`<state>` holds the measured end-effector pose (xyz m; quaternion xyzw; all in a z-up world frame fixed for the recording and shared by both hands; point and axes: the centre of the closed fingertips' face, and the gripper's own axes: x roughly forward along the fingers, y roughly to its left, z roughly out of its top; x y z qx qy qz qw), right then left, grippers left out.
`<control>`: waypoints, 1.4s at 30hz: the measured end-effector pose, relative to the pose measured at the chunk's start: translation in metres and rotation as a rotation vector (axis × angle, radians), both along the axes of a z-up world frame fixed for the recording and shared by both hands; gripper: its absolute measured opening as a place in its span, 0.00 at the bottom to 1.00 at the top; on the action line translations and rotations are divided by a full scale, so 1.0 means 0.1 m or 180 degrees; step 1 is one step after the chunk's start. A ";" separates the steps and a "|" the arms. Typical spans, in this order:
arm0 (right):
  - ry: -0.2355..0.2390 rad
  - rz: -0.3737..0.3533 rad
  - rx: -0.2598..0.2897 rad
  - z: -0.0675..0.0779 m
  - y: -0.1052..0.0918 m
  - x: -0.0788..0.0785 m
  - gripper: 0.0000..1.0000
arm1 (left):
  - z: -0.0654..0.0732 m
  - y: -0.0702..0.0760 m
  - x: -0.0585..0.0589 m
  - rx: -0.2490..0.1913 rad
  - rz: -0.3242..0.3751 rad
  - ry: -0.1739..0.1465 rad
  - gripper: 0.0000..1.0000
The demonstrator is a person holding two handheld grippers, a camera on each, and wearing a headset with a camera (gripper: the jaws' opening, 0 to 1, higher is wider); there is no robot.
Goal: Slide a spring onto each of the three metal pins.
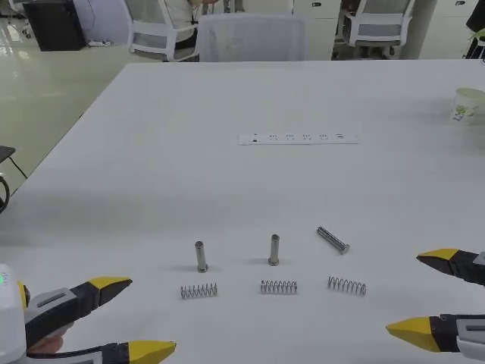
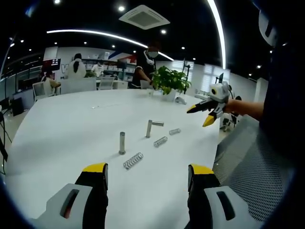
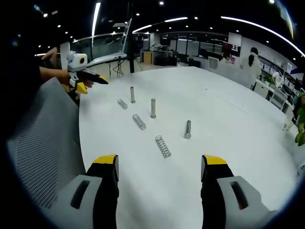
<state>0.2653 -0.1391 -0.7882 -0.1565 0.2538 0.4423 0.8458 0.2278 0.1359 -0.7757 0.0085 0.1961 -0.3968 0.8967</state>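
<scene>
A white counter (image 1: 151, 152) seen from above, with three pins and three springs set out in a row near its front edge. The left pin (image 1: 201, 256) and the middle pin (image 1: 273, 249) stand upright; the right pin (image 1: 333, 240) lies on its side at a slant. A spring lies just in front of each pin, apart from it: the left spring (image 1: 199, 290), the middle spring (image 1: 279, 287) and the right spring (image 1: 347, 285); none is on a pin yet.

The left gripper (image 1: 140, 318) hovers at the lower left, near the left spring; the right gripper (image 1: 421, 293) hovers at the lower right, beside the right spring; both have their yellow-tipped fingers (image 2: 95, 168) spread wide and hold nothing. Farther back lie a power strip (image 1: 298, 138) and a cup (image 1: 468, 105) (neither looks part of the job).

The task seems to be at its very start, the step in hand being the reach for a first spring. The next move likely calls for a light pinch across the coils, so the spring neither squashes nor springs away; then its open end must be lined up over a pin's top. The fallen pin will probably need holding or righting first.
</scene>
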 end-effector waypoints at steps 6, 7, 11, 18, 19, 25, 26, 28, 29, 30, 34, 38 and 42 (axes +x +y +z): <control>0.0001 -0.0016 -0.0004 0.00 0.00 0.00 0.70 | 0.00 0.00 0.01 -0.0004 -0.0012 -0.0001 0.64; 0.0001 -0.0018 -0.0005 0.00 0.00 -0.01 0.70 | 0.00 0.01 0.02 -0.0005 -0.0012 0.0000 0.64; 0.0007 -0.0029 -0.0006 0.00 -0.02 -0.01 0.70 | -0.01 0.00 0.02 -0.0010 -0.0023 0.0002 0.64; 0.0008 -0.0042 -0.0012 0.00 -0.03 -0.02 0.70 | -0.02 0.00 0.02 -0.0017 -0.0019 0.0008 0.64; 0.0010 -0.0041 -0.0012 0.00 -0.03 -0.02 0.70 | -0.02 0.01 0.02 -0.0019 -0.0013 0.0007 0.64; 0.0013 -0.0033 -0.0020 0.01 -0.02 -0.01 0.70 | -0.02 0.01 0.02 -0.0021 0.0000 0.0005 0.64; 0.0012 -0.0028 -0.0025 0.01 -0.02 -0.01 0.70 | -0.02 0.01 0.02 -0.0022 0.0004 0.0006 0.64; 0.0007 -0.0020 -0.0031 0.01 -0.02 0.00 0.70 | -0.02 0.01 0.02 -0.0021 0.0006 0.0008 0.64; 0.0007 -0.0018 -0.0030 0.01 -0.02 0.00 0.70 | -0.02 0.01 0.01 -0.0017 0.0005 0.0010 0.64; 0.0007 -0.0018 -0.0028 0.01 -0.02 0.00 0.70 | -0.02 0.01 0.01 -0.0015 0.0006 0.0011 0.64; 0.0007 -0.0018 -0.0034 0.02 -0.03 0.00 0.70 | -0.02 0.00 0.01 -0.0017 0.0008 0.0010 0.64; 0.0011 -0.0015 -0.0046 0.02 -0.04 0.00 0.69 | -0.01 0.00 0.01 -0.0016 0.0007 0.0012 0.64; 0.0016 -0.0007 -0.0053 0.02 -0.04 0.01 0.69 | -0.01 -0.01 0.00 -0.0016 0.0009 0.0016 0.64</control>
